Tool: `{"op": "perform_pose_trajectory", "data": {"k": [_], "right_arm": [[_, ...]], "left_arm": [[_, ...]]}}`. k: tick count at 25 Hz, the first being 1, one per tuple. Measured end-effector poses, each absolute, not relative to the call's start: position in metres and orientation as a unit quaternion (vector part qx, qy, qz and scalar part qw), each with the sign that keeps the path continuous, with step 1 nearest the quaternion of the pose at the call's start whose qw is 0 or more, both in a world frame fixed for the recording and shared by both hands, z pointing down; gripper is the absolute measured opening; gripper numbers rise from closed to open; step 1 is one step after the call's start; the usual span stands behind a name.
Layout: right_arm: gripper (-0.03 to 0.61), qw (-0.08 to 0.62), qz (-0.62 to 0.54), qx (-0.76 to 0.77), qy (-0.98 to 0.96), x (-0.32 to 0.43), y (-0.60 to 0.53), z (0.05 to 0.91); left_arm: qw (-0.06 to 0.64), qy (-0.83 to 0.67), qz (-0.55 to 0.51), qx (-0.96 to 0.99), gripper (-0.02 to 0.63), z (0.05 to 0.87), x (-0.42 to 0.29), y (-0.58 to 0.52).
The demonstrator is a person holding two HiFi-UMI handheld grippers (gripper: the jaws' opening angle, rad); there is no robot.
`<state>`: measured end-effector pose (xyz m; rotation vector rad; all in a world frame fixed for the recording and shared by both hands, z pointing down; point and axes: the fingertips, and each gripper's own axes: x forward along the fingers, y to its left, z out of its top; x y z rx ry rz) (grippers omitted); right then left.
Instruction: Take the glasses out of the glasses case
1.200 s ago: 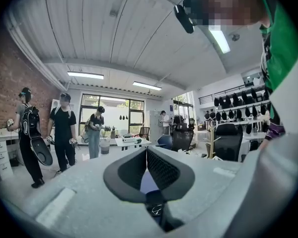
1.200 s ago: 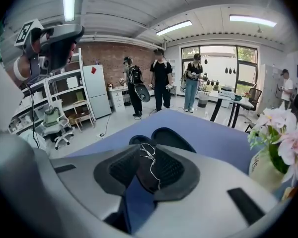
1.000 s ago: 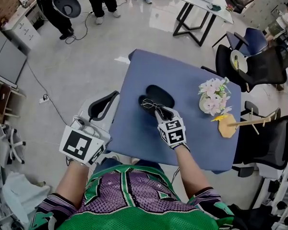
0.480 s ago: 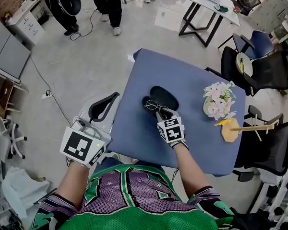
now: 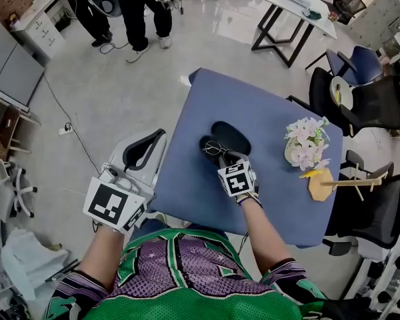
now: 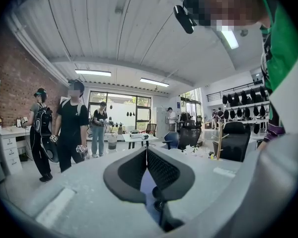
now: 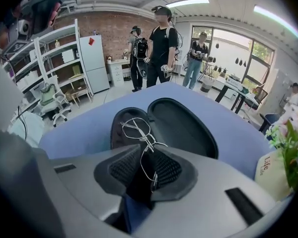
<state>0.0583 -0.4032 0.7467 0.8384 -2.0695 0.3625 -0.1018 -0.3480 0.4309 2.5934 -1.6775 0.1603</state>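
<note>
Glasses (image 7: pixel 147 143) (image 5: pixel 213 148): a thin wire frame, pinched by the right tongs (image 7: pixel 145 155) (image 5: pixel 227 157). One lens sits between the two pads. The other lens sticks out past the tips, over the left half of the case. I cannot tell if that lens touches the case.
Glasses case (image 7: pixel 188 128) (image 5: pixel 230 135): black and open wide. It lies flat just past the tips of the right tongs. Its two halves lie side by side. The right half shows only its dark inside.
Right tongs: pressed onto the frame of the glasses, pointing at the case.
Left tongs (image 6: pixel 147 152) (image 5: pixel 161 133): the pads are pressed together at the tips and hold no thing. They are off the left edge of the table, well apart from the right tongs and the case.
Table (image 5: pixel 187 179) (image 7: pixel 238 133): blue. It lies under the right tongs and bears the case.
Flower pot (image 5: pixel 300 145): full of pink and white flowers. It stands on the table to the right of the right tongs, apart from the case.
People (image 7: pixel 161 38): they stand on the floor, far beyond the tips of the right tongs.
</note>
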Motion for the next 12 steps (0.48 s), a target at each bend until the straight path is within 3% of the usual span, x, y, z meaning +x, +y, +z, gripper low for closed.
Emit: {"op": "perform_pose_trajectory", "data": {"k": [12], "right_arm": [[0.026,0.471,0.129,0.320,-0.812,0.0585,-0.3989,0.7518]], "left_arm": [[0.021,-0.546,0.050,0.836,0.016,0.4255,-0.1109,-0.3426]]}}
